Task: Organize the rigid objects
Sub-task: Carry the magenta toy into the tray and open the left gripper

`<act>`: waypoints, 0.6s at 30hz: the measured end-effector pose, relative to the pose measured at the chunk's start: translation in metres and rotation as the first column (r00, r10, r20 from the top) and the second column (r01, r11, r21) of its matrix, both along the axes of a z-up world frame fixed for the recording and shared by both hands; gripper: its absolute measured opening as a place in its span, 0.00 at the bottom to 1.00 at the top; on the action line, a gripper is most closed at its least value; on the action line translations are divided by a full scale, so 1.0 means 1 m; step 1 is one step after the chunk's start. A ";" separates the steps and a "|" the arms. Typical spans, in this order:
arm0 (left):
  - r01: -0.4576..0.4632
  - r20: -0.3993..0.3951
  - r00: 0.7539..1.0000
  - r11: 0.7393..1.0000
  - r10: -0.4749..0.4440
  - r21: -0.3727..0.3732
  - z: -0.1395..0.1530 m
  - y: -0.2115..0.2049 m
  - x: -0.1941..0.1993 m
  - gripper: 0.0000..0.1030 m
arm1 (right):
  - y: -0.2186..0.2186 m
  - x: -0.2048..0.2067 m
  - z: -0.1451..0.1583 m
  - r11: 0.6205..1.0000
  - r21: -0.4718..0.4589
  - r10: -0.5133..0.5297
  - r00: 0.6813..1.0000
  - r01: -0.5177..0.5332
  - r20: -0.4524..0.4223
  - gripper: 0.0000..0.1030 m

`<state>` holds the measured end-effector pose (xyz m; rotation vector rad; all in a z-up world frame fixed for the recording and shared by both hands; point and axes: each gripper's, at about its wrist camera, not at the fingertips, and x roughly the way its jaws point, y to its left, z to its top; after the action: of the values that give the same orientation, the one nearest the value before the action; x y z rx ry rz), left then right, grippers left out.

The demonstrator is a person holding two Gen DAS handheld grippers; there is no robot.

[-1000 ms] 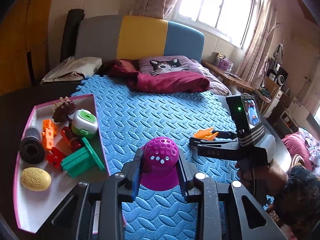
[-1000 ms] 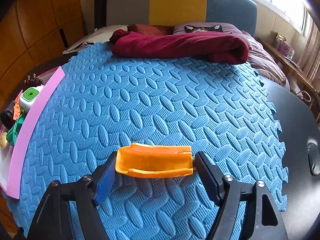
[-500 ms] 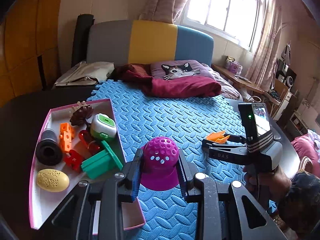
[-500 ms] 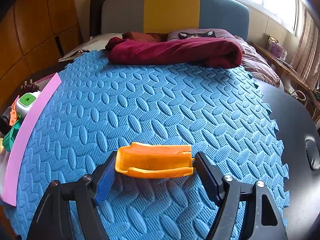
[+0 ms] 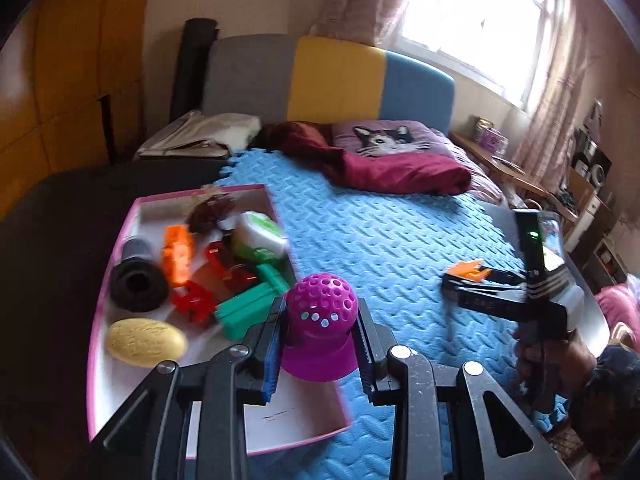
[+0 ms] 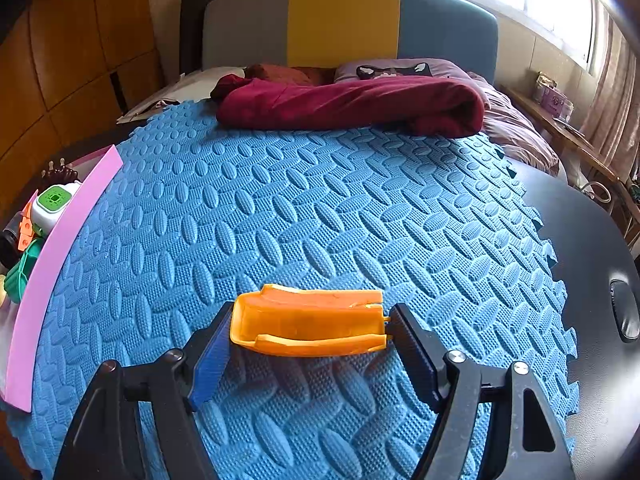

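Both clamped: purple toy (image 5: 321, 326) btwn L fingers (image 5: 271, 350), orange piece (image 6: 307, 326) btwn R fingers (image 6: 208, 362).

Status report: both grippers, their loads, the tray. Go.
Left gripper shut on purple perforated toy, above pink tray edge. Right gripper shut on orange piece over blue mat. Tray crowded.

Daylight enters through the window (image 5: 476, 20) at upper right of the left wrist view; the panes are overexposed to white with soft glare on the curtains (image 5: 560, 72). Illumination on the blue foam mat (image 6: 320, 220) is even, with soft, faint shadows. The left wrist view shows motion blur, strongest over the pink-rimmed tray (image 5: 120, 240). The right wrist view is sharp. Both views show fisheye curvature and dark vignetting at the corners.
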<state>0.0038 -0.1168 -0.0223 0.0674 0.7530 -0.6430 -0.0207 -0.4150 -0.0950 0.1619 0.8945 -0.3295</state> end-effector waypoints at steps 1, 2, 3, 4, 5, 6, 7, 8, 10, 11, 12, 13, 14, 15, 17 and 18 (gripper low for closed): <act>-0.019 -0.007 1.000 1.000 0.019 -0.004 -0.001 0.009 0.004 0.31 | 0.000 0.000 0.000 1.000 0.000 0.000 1.000 0.000 0.000 0.74; -0.035 -0.013 0.999 0.999 0.035 -0.006 -0.002 0.017 0.008 0.31 | 0.000 0.000 0.000 1.000 0.000 0.001 1.000 -0.001 0.000 0.74; -0.057 -0.022 0.998 0.998 0.057 -0.007 -0.004 0.027 0.012 0.31 | 0.000 0.000 0.000 1.000 0.000 0.001 1.000 -0.001 0.000 0.75; -0.075 -0.030 0.997 0.997 0.074 -0.008 -0.006 0.035 0.016 0.31 | 0.000 0.000 0.000 1.000 -0.001 0.001 1.000 -0.001 0.000 0.75; -0.089 -0.042 0.995 0.996 0.089 -0.009 -0.008 0.043 0.020 0.31 | 0.000 0.000 0.000 1.000 0.000 0.001 1.000 -0.001 0.000 0.74; -0.101 -0.057 0.993 0.995 0.100 -0.008 -0.011 0.051 0.024 0.31 | 0.000 0.000 0.000 1.000 0.001 0.001 1.000 -0.001 0.001 0.74; -0.111 -0.069 0.991 0.994 0.110 -0.007 -0.015 0.057 0.026 0.31 | 0.000 0.000 0.000 1.000 0.000 0.002 1.000 -0.002 0.001 0.74; -0.115 -0.086 0.990 0.993 0.114 -0.006 -0.020 0.064 0.029 0.31 | 0.000 0.000 0.000 1.000 -0.001 0.002 1.000 -0.002 0.000 0.74; -0.118 -0.104 0.988 0.993 0.116 -0.008 -0.027 0.070 0.030 0.31 | 0.000 0.000 0.000 1.000 0.001 0.002 1.000 -0.002 0.000 0.74; -0.116 -0.113 0.987 0.993 0.115 -0.004 -0.030 0.071 0.030 0.31 | 0.000 0.000 0.000 1.000 -0.001 0.002 1.000 -0.002 0.000 0.74; -0.113 -0.122 0.986 0.994 0.113 0.003 -0.034 0.071 0.030 0.31 | 0.000 0.000 0.000 1.000 -0.001 0.002 1.000 -0.002 0.000 0.74; -0.116 -0.130 0.985 0.993 0.116 0.011 -0.037 0.070 0.031 0.31 | 0.000 0.000 0.000 1.000 0.000 0.002 1.000 -0.002 0.000 0.74; -0.115 -0.139 0.983 0.993 0.117 0.019 -0.040 0.068 0.031 0.31 | 0.000 0.000 0.000 1.000 0.000 0.002 1.000 -0.002 0.000 0.74; -0.112 -0.145 0.983 0.993 0.114 0.025 -0.043 0.066 0.031 0.31 | 0.000 0.000 0.000 1.000 -0.002 0.002 1.000 -0.002 0.000 0.74; -0.123 -0.138 0.982 0.991 0.128 0.047 -0.048 0.063 0.031 0.31 | 0.000 0.000 0.000 1.000 0.000 0.002 1.000 -0.002 -0.002 0.74; -0.123 -0.143 0.981 0.991 0.130 0.054 -0.050 0.063 0.032 0.31 | 0.000 0.000 0.000 1.000 0.000 0.002 1.000 -0.002 -0.002 0.74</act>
<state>0.0359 -0.0540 -0.0719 0.0137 0.9062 -0.5133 -0.0208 -0.4150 -0.0948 0.1606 0.8964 -0.3279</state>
